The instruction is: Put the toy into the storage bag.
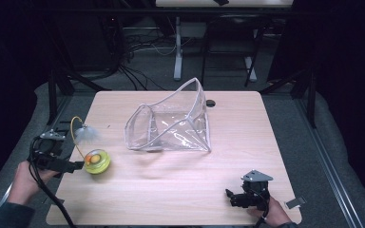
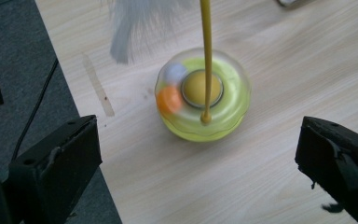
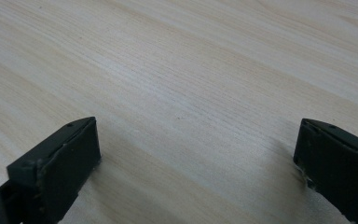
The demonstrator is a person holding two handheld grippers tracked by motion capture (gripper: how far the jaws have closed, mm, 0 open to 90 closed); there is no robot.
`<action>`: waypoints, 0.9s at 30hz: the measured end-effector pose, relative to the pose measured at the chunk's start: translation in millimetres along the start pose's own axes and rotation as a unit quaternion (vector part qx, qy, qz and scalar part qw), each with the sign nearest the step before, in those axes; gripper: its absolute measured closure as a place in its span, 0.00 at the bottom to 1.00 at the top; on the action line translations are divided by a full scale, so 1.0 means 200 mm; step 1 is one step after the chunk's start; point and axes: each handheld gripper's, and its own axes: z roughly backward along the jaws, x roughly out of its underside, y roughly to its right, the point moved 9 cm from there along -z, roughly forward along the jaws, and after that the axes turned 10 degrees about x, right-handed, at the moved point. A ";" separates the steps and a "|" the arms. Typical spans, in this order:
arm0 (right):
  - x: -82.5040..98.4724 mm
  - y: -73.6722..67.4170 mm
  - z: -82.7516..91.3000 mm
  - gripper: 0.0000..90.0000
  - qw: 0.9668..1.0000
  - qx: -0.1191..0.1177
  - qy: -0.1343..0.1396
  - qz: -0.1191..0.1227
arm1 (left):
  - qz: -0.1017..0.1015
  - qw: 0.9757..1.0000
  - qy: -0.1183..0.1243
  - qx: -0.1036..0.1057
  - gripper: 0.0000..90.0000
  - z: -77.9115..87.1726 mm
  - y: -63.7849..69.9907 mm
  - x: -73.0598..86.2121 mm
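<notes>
Two tools: both stand with jaws wide and nothing between them.
Surface: light wooden surface point(image 1: 180, 190), bearing everything, largest to smallest below.
Pouch: clear plastic zip pouch with a pale trim point(image 1: 171, 126), lying on its side at mid-surface, mouth gaping toward the left; it looks empty.
Toy: round yellow-green plastic cat toy with balls inside a clear track point(image 2: 203, 95), near the surface's left edge, well apart from the pouch.
Wand: thin yellow wire point(image 2: 207, 56) rising from the toy's hub to a white feather tuft point(image 1: 86, 134).
Left tool point(image 1: 71, 166): at the left edge, pointed at the toy, just short of it.
Right tool point(image 1: 240, 198): low over bare wood at the near right.
Progress: early, by my reading; toy not yet gripped, and bagging it would remain.
Obstacles: the springy wand and feather could snag the pouch's mouth.
</notes>
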 end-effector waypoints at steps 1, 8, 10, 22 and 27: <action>0.00 0.00 0.00 0.00 1.000 0.000 0.000 0.000 | -0.001 1.000 -0.001 0.002 0.00 0.01 0.00 -0.01; 0.00 0.00 0.00 0.00 1.000 -0.001 0.000 0.000 | -0.013 0.999 -0.028 0.008 0.00 0.01 -0.01 -0.10; 0.00 0.00 0.00 0.00 1.000 -0.001 0.000 0.000 | -0.009 0.999 -0.031 0.010 0.00 0.01 -0.02 -0.12; 0.00 0.00 0.00 0.00 1.000 -0.001 0.000 0.000 | 0.009 0.999 -0.035 0.006 0.12 0.03 -0.07 -0.17; 0.00 0.00 0.00 0.00 1.000 -0.001 0.000 0.000 | 0.012 0.999 -0.032 -0.002 0.31 0.05 -0.07 -0.20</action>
